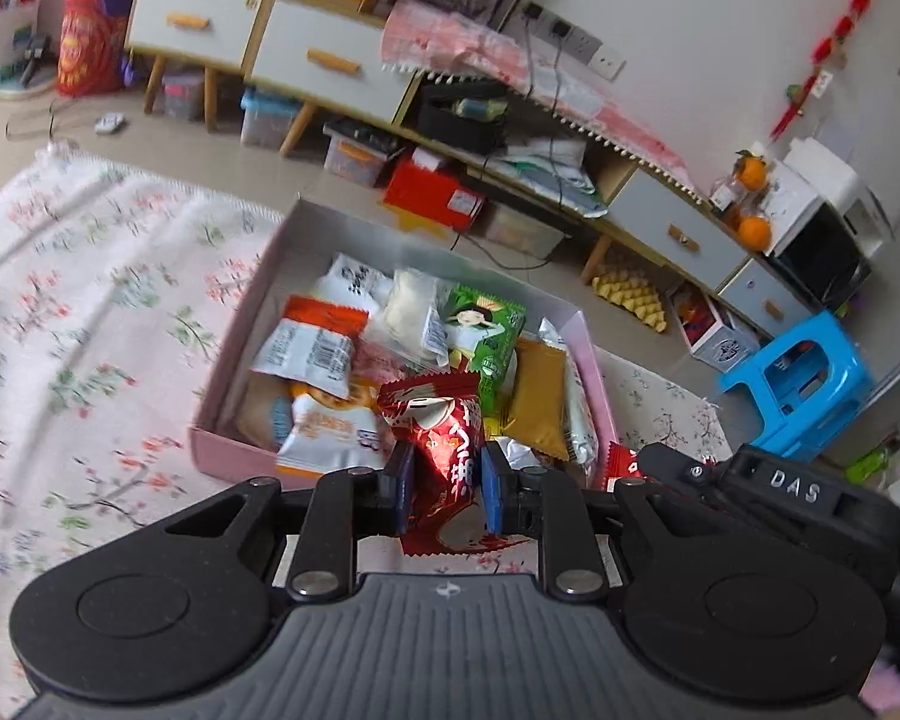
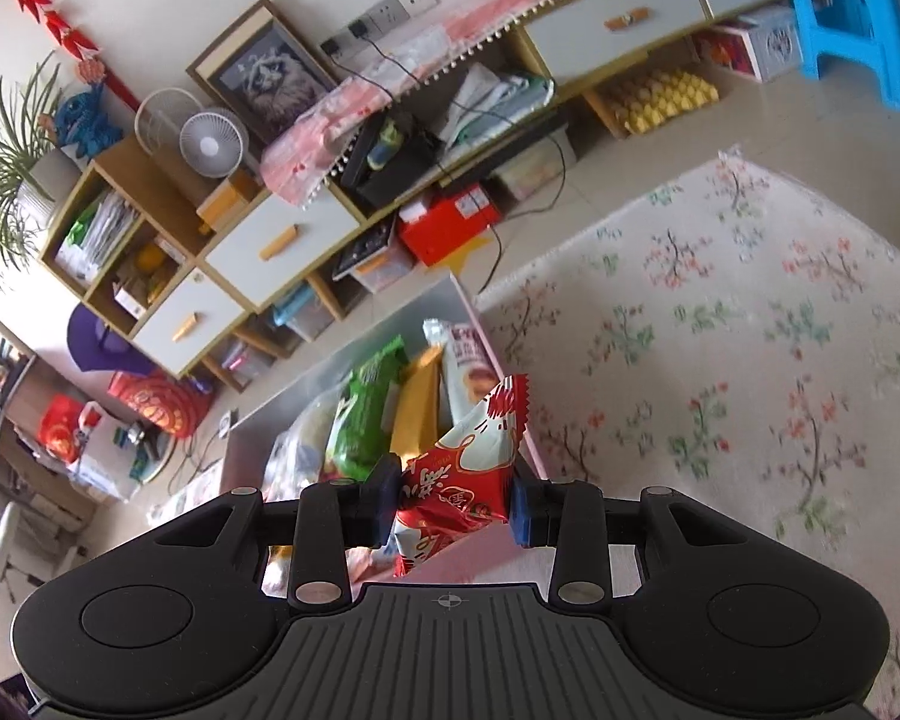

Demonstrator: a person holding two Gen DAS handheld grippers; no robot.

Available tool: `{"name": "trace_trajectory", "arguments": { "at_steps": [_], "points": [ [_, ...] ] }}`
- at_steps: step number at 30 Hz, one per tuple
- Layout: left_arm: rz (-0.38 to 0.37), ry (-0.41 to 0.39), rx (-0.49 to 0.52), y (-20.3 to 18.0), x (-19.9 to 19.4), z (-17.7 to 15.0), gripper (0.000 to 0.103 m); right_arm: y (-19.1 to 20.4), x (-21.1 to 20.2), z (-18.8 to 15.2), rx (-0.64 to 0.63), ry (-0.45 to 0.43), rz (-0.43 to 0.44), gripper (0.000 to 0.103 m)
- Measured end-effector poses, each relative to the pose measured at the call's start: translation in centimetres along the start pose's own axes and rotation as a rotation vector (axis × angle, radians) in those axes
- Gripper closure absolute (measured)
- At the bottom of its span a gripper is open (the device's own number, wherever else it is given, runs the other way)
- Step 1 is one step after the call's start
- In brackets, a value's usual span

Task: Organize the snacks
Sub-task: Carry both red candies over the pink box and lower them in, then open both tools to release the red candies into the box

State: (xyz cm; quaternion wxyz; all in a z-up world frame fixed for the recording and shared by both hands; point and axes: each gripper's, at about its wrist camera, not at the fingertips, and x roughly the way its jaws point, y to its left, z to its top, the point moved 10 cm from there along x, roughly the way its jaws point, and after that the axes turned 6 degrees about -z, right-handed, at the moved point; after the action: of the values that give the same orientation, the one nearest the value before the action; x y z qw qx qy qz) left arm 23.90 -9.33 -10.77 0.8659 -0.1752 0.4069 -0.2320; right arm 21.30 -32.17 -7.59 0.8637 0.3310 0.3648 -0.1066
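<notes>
The left tool [image 1: 444, 483] is clamped on a red snack packet [image 1: 435, 450], pinching it around its middle, and the right tool [image 2: 453, 501] pinches a second red-and-white packet [image 2: 468, 468] the same way. Both packets hang just above the near edge of the pink box [image 1: 234, 450], which sits on the floral cloth [image 1: 90, 300] covering the bench and is already crowded with snacks: an orange-topped white pack [image 1: 315, 342] toward its left wall, a green pack [image 1: 486, 330] and a mustard pack [image 1: 537, 396] toward its right.

To do this step well, I judge each packet should travel further over the box before letting go, aimed at the lower gaps by the left wall rather than onto the heap. Releasing low would keep slippery foil from sliding over the near rim.
</notes>
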Motion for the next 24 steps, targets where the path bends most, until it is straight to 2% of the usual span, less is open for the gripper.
{"name": "trace_trajectory", "arguments": {
  "at_steps": [2, 9, 14, 24],
  "points": [
    [0.004, -0.007, 0.022, -0.4, 0.8, 0.3, 0.082, 0.2, 0.4, -0.1, -0.031, -0.005, -0.013, 0.068],
    [0.09, -0.018, 0.123, -0.5, 2.2, 0.4, 0.082, 0.8, 1.0, -0.3, -0.145, -0.047, -0.09, 0.067],
    [0.135, -0.007, 0.191, -0.5, 2.8, 0.0, 0.082, 1.0, 2.0, -0.9, -0.193, -0.035, -0.109, 0.067],
    [0.146, 0.007, 0.18, -0.1, 3.1, -0.2, 0.081, 1.5, 2.8, -1.2, -0.217, -0.041, -0.097, 0.067]
  ]
}}
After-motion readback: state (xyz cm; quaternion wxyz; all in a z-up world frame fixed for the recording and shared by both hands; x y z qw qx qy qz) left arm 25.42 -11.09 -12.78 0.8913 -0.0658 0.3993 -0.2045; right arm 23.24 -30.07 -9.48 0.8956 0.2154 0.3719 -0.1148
